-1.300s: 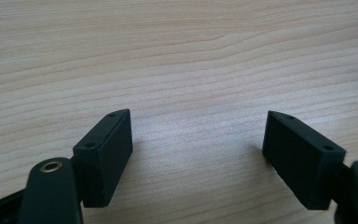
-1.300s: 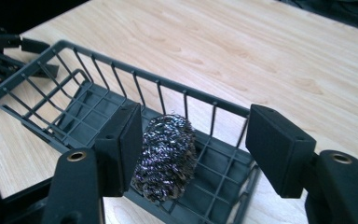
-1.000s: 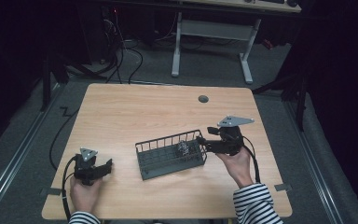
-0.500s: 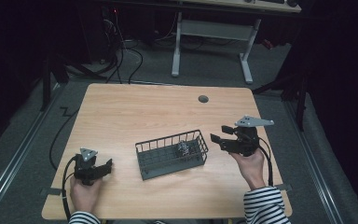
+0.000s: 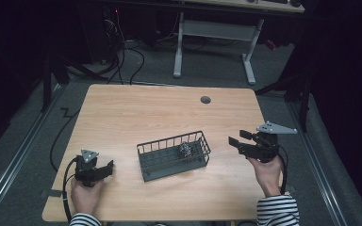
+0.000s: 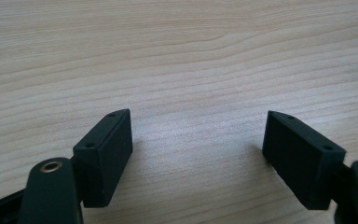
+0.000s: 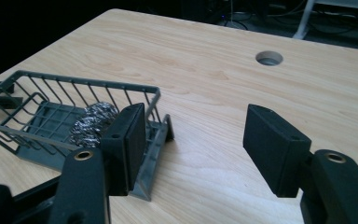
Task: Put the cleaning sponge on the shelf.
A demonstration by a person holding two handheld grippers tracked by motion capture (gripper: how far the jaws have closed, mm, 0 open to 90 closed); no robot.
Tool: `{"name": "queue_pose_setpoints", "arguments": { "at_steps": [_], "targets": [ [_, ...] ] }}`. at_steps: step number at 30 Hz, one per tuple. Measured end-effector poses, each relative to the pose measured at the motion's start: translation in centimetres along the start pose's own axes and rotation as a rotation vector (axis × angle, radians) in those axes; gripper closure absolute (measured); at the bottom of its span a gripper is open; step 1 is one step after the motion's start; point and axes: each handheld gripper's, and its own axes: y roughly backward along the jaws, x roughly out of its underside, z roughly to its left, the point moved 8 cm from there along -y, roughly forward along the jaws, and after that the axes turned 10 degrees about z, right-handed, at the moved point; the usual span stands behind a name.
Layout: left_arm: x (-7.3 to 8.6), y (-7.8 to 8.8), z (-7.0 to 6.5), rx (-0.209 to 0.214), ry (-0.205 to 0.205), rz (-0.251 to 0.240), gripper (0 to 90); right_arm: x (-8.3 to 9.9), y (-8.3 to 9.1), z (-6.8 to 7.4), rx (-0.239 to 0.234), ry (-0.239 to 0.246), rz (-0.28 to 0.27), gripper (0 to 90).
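The right gripper [image 5: 235, 141] has its fingers [image 7: 126, 140] spread wide with nothing between them; they are flat black blocks with small screw holes along the edge. It is held up off the bench [image 5: 136, 113] by a hand [image 5: 267, 173] in a striped sleeve, just right of the basket [image 5: 172, 162] and apart from it. In the right gripper view the near end of the basket lies behind the left finger, and the other finger stands over bare wood.

The left gripper [image 5: 104, 168] also has its fingers [image 6: 105, 156] spread apart and empty. They sit low over plain bench, near its front left corner and well apart from the basket.

The basket is a long, dark grey wire rack with upright bars along its sides, a straight top rail and a flat base. It stands near the middle of the bench, towards the front, a little askew. In it lies one scrubber [image 7: 92, 123], a crumpled ball of shiny silver metal, at the end nearest the right gripper.

The bench is pale wood grain with rounded corners and a round cable hole [image 5: 205, 100] near its far edge.
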Motion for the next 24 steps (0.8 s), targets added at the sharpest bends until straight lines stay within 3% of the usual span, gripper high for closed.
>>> {"name": "queue_pose_setpoints", "arguments": {
  "at_steps": [13,24],
  "targets": [
    [0.0,0.0,0.0,0.0,-0.001,0.0,24.5,3.7,0.8,-2.7,0.044,-0.086,-0.006,38.8],
    [0.0,0.0,0.0,0.0,0.0,0.0,24.5,6.9,-0.3,-3.9,0.071,-0.132,0.011,37.9]
  ]
}}
